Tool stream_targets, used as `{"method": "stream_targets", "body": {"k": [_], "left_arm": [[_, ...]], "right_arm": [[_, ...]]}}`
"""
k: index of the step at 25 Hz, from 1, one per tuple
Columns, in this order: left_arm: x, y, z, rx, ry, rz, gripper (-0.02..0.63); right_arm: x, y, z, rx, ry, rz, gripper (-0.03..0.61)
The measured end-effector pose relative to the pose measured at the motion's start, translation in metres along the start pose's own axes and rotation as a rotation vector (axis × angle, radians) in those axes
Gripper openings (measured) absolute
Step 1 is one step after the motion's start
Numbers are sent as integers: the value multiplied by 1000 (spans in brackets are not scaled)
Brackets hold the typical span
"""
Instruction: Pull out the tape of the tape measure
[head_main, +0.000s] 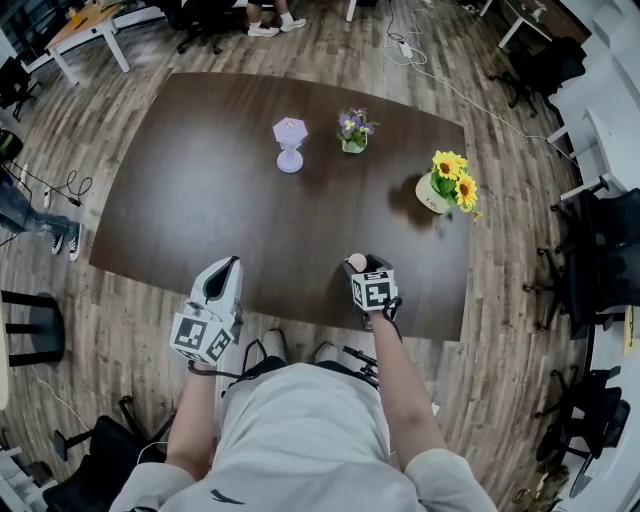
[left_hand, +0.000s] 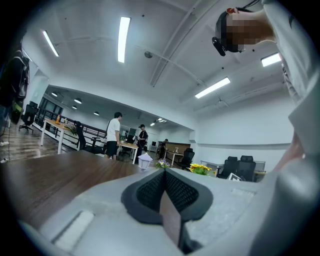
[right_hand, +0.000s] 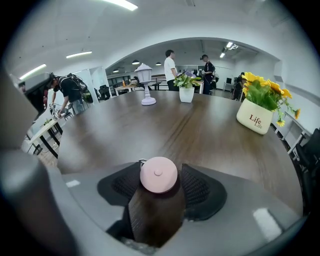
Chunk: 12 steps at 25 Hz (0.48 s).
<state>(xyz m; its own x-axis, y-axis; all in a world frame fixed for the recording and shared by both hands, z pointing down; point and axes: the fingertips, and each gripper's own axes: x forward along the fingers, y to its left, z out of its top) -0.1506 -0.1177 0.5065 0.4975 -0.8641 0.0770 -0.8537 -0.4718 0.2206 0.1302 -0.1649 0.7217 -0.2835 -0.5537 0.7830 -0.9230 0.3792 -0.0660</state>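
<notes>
The tape measure (right_hand: 158, 174), a round pink disc with no long axis to speak of, lay flat on the table (head_main: 200, 200), directly between the jaws of the right gripper (head_main: 362, 266) and near their tips. Those jaws stood spread around it, with a slim gap showing at the right-hand pad (right_hand: 196, 187), so no grip seemed made yet. A small ring at the disc's far left edge was probably the tape's pull end. The left gripper (head_main: 228, 268), pressed together and empty, hung well off to the left of the disc, the farther of the two.
</notes>
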Motion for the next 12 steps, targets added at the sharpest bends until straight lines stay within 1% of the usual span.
{"method": "stream_targets", "body": {"k": [1, 2, 12], "left_arm": [[0, -1, 0, 0, 0, -1, 6], [-1, -2, -1, 0, 0, -2, 6], [-9, -6, 0, -2, -2, 9, 6]], "right_arm": [[0, 0, 0, -1, -6, -4, 257], [0, 1, 1, -5, -11, -7, 227], [-6, 3, 2, -16, -43, -2, 222]]}}
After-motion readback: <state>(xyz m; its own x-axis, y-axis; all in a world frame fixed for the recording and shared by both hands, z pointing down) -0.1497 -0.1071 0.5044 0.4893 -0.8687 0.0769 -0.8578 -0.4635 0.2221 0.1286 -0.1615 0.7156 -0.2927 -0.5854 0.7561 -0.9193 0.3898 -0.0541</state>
